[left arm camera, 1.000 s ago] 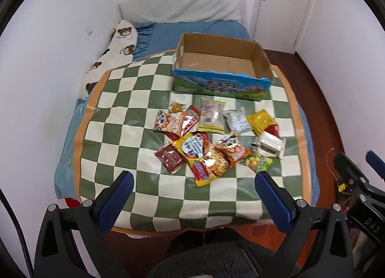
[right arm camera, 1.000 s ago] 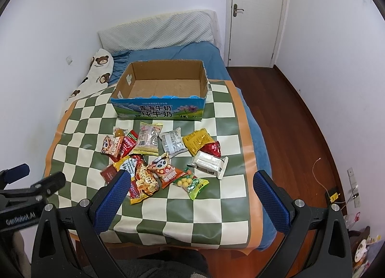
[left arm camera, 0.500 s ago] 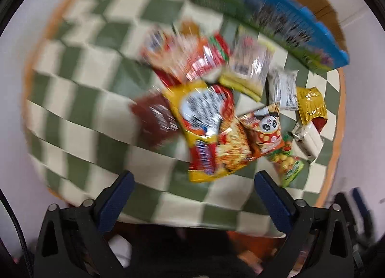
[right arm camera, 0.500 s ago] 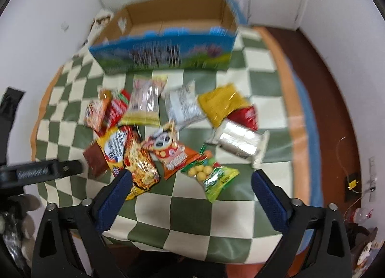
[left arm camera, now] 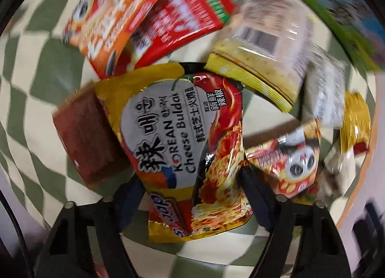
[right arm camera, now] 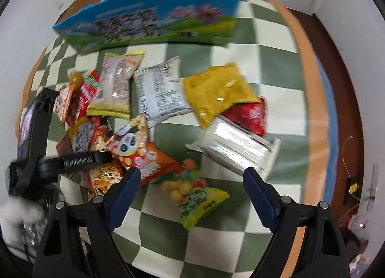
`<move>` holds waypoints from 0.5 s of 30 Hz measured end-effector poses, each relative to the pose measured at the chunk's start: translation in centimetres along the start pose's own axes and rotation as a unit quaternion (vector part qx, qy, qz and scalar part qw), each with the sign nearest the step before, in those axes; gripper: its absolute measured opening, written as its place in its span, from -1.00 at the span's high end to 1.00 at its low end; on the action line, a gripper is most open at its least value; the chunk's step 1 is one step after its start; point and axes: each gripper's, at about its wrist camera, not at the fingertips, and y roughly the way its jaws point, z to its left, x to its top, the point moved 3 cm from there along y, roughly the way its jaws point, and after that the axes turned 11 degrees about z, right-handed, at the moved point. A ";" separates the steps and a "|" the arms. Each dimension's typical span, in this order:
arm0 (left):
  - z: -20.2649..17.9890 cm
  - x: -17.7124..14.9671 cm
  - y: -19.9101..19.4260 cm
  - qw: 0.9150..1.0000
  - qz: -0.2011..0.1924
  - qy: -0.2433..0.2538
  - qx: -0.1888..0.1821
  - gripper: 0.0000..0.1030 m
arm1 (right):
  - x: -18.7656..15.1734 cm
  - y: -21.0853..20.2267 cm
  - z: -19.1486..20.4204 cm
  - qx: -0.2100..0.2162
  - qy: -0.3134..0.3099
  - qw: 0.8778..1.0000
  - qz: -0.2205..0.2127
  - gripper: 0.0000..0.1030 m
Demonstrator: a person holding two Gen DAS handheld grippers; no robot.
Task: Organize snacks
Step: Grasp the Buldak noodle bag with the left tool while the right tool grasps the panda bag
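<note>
We are looking straight down the left gripper point(left arm camera: 195, 196) at a yellow noodle pack point(left arm camera: 182, 148) marked "Korean Cheese Buldak". The pack is lying between the two dark blue fingers point(left arm camera: 131, 203), and the jaws are closing on it. Both pads are sitting at the pack's edges, but we cannot tell whether they are pressing it yet. A brown packet point(left arm camera: 86, 138) is lying partly under the noodle pack's left side. An orange panda bag point(left arm camera: 288, 157) is touching its right side. Above it are an orange pack point(left arm camera: 113, 10), a red pack point(left arm camera: 182, 20) and a clear bag point(left arm camera: 264, 44) with a yellow base. All are resting on the green-and-cream checked mat point(left arm camera: 28, 73).

The right gripper point(right arm camera: 192, 193) is hovering over the near edge of the pile, its jaws closing with nothing between the pads. A green ball-snack bag point(right arm camera: 197, 196) is lying on the mat point(right arm camera: 276, 61) directly below the gap. A silver pack point(right arm camera: 238, 150) is lying just beyond the right finger point(right arm camera: 259, 196). Behind it, a yellow bag point(right arm camera: 219, 90) is overlapping a small red packet point(right arm camera: 252, 114), with a white sachet point(right arm camera: 161, 90) beside them. The blue-fronted cardboard box point(right arm camera: 149, 20) is standing at the far edge of the mat, apart from the snacks. Its interior is hidden at this angle. The left gripper point(right arm camera: 36, 143) is showing at the left edge, down over the noodle pack point(right arm camera: 96, 140).
</note>
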 end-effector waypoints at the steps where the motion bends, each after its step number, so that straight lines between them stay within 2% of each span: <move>1: -0.3 -0.6 -0.3 1.000 -0.011 0.022 0.017 -0.39 | 0.2 0.3 0.7 0.004 -0.010 1.000 0.007 -0.73; 3: -0.8 -2.1 -0.6 0.995 -0.030 0.066 0.065 -0.38 | 0.7 1.3 2.2 0.012 -0.030 0.999 0.015 -0.73; 7: -0.7 -4.2 -1.0 0.982 -0.051 0.128 0.131 -0.38 | 1.9 4.2 4.7 0.025 -0.052 0.997 0.043 -0.66; 9: -0.2 -4.4 -0.7 0.981 -0.048 0.138 0.126 -0.42 | 2.4 5.9 5.9 0.033 -0.061 0.996 0.058 -0.63; 11: 0.5 -4.3 -0.6 0.987 -0.037 0.127 0.096 -0.42 | 2.7 7.2 7.1 0.037 -0.073 0.994 0.069 -0.58; 14: 1.1 -4.1 -0.8 0.992 -0.033 0.105 0.059 -0.45 | 3.1 9.1 8.4 0.020 -0.084 0.993 0.079 -0.28; 15: 1.3 -4.1 -0.8 0.994 -0.031 0.097 0.048 -0.45 | 3.2 9.3 8.5 0.023 -0.074 0.994 0.079 -0.24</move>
